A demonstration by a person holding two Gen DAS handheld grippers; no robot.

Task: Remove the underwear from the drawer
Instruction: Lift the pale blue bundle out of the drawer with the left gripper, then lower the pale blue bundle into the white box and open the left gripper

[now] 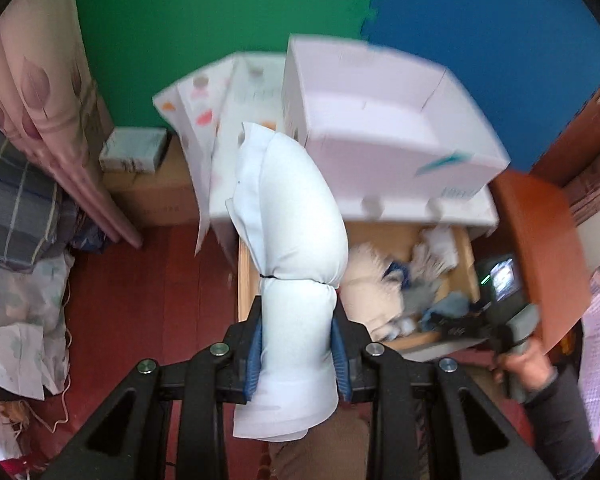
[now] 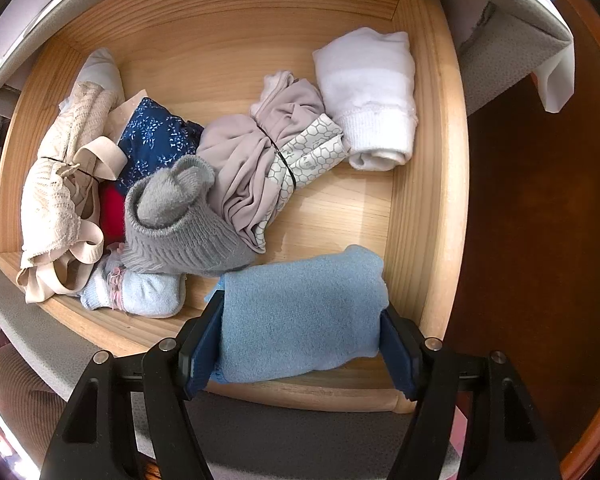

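Left gripper [image 1: 296,344]: fingers clamped on a white rolled underwear bundle [image 1: 296,248] tied with a thin black band, its long axis running straight out from the fingers, far end pointing away over the open wooden drawer [image 1: 244,276] below. Right gripper [image 2: 304,344]: fingers set against both ends of a light-blue rolled garment [image 2: 300,312] lying crosswise at the drawer's near right corner. Judged next: carry the white bundle clear.
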